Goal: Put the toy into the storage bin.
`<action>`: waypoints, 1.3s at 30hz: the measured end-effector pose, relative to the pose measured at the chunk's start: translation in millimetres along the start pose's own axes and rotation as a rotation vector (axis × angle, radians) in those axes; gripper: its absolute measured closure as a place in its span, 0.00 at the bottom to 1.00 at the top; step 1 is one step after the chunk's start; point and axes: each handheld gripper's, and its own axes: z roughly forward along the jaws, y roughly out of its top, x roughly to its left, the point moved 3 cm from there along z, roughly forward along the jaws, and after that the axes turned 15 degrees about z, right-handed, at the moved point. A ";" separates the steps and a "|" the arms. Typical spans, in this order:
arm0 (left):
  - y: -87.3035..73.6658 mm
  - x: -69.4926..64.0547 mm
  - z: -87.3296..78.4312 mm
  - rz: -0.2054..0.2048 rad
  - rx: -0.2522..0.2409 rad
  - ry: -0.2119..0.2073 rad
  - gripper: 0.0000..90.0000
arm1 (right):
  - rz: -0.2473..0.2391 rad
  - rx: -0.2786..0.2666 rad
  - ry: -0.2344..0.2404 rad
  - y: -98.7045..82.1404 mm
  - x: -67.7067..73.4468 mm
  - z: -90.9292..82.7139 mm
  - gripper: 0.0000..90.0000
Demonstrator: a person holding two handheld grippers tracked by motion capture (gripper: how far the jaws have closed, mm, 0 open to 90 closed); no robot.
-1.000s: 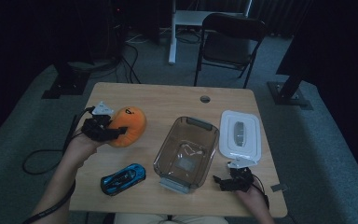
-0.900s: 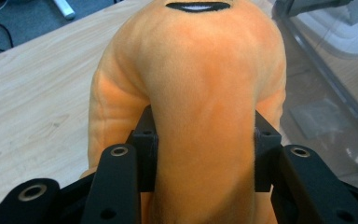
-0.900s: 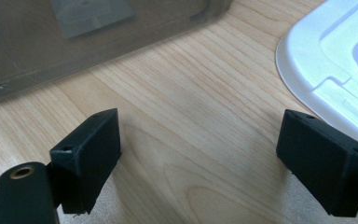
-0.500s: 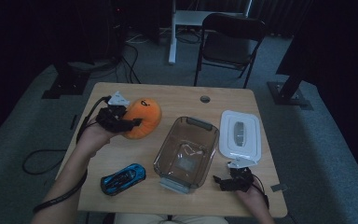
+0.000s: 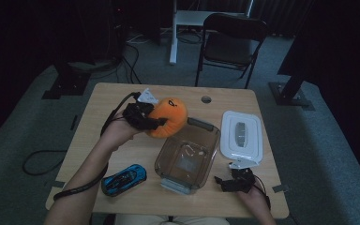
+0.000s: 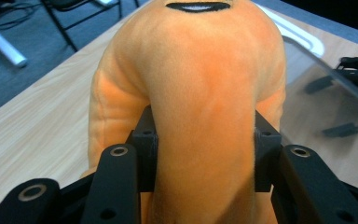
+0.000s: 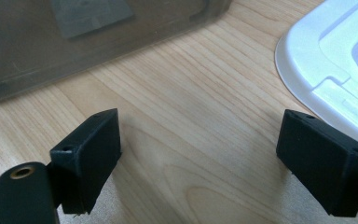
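Observation:
My left gripper (image 5: 154, 123) is shut on an orange plush toy (image 5: 169, 116) and holds it in the air just left of the clear plastic bin's (image 5: 168, 159) far corner. In the left gripper view the pads squeeze the plush toy (image 6: 200, 88) on both sides, with my left gripper (image 6: 204, 144) at the bottom. My right gripper (image 5: 226, 183) rests open near the table's front edge, right of the bin. In the right gripper view my right gripper (image 7: 214, 149) has bare wood between its jaws, the bin (image 7: 74, 51) ahead to the left and the white lid (image 7: 335, 60) to the right.
A blue toy car (image 5: 123, 178) lies at the front left of the wooden table (image 5: 98, 126). The white lid (image 5: 241, 137) lies flat right of the bin. A folding chair (image 5: 232, 42) stands behind the table. A cable trails from my left forearm.
My left gripper has carried the orange plush toy to the right and up, from the table's left side to the bin's far corner. The right gripper has stayed put.

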 end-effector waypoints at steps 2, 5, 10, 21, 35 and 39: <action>5.2 -3.2 4.8 0.010 -0.004 -0.016 0.65 | -0.001 0.000 0.000 0.0 0.0 0.0 0.15; 13.5 -8.7 13.7 0.027 -0.006 -0.042 0.65 | 0.000 0.000 -0.001 0.0 -0.1 0.0 0.15; 24.4 -16.5 26.2 0.045 -0.007 -0.065 0.65 | 0.000 0.000 -0.002 0.1 -0.2 0.0 0.15; 29.0 -29.4 52.8 0.092 0.011 -0.133 0.65 | 0.001 -0.002 -0.004 0.1 -0.5 -0.1 0.15; 22.3 -44.9 68.9 0.116 0.040 -0.186 0.65 | 0.004 -0.002 -0.008 0.1 -0.8 -0.1 0.15; 21.2 -48.3 76.0 0.112 0.051 -0.206 0.65 | 0.004 -0.002 -0.008 0.1 -0.8 -0.1 0.15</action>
